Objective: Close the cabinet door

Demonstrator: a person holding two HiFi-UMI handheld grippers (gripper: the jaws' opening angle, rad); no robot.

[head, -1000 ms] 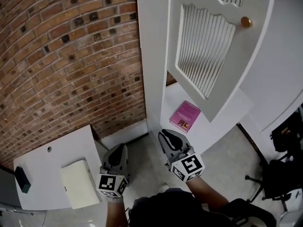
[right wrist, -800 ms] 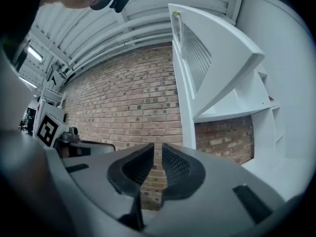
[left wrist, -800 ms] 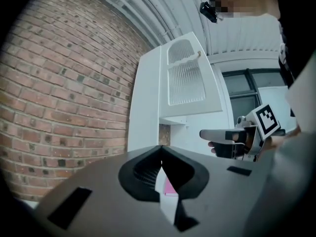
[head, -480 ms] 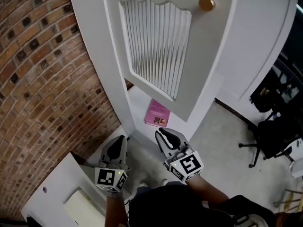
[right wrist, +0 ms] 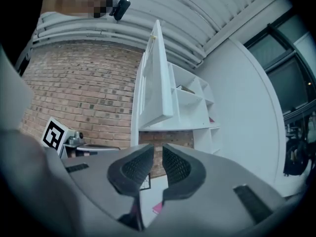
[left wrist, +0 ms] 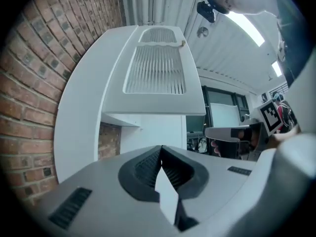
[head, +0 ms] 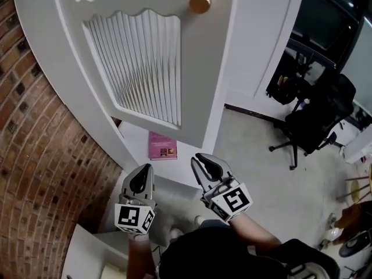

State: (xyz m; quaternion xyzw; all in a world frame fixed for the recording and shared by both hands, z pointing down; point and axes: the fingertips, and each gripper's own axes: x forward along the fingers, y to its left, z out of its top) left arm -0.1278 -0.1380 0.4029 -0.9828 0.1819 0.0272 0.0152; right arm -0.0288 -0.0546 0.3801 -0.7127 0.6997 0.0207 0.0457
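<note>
1. I see the cabinet door [head: 200, 80] as a white painted panel, hanging open and swung well out from the cabinet [head: 58, 74].
2. Its middle holds a tall ribbed pane [head: 136, 63] with a wavy top edge; a second such pane starts just above it, cut off by the top of the head view.
3. A round brass-coloured knob [head: 200, 4] sits near the door's free edge, up beside the top of the pane.
4. The door's far edge meets the cabinet's left upright, next to the brick wall.
5. From my right gripper view it stands nearly edge-on, with the open white shelves to its right.
</note>
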